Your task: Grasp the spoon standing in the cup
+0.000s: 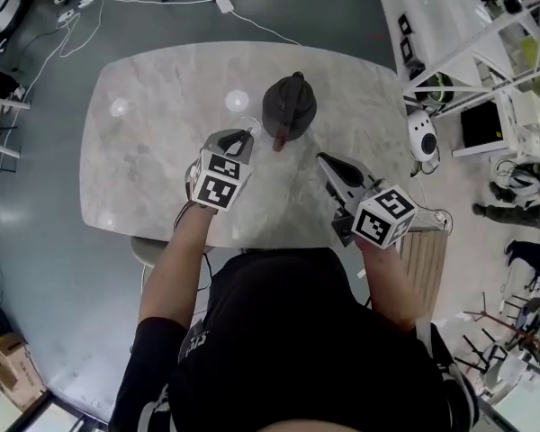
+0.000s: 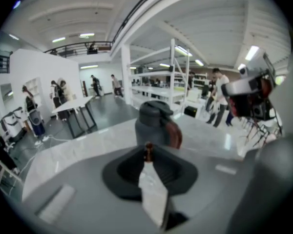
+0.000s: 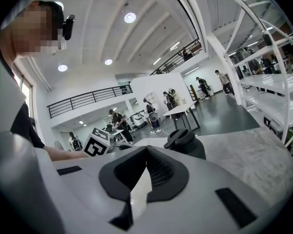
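Note:
My left gripper [image 1: 244, 139] hovers over the marble table [image 1: 153, 142], just left of a dark grey jug [image 1: 289, 104]. In the left gripper view its jaws [image 2: 147, 156] stand close together, and the brown tip of the spoon [image 2: 148, 150] pokes up between them. The cup shows only as a faint clear rim [image 1: 243, 122] under the jaw tips; the rest of the spoon is hidden. My right gripper [image 1: 329, 166] hangs over the table's near right part, shut and empty, with the jug [image 3: 185, 143] ahead of it.
The jug has a red-brown handle [image 2: 174, 133] that faces my left gripper. A white shelf rack [image 1: 459, 25] stands right of the table and a white cable [image 1: 162, 3] lies on the floor behind it. People and tables stand far off in the hall.

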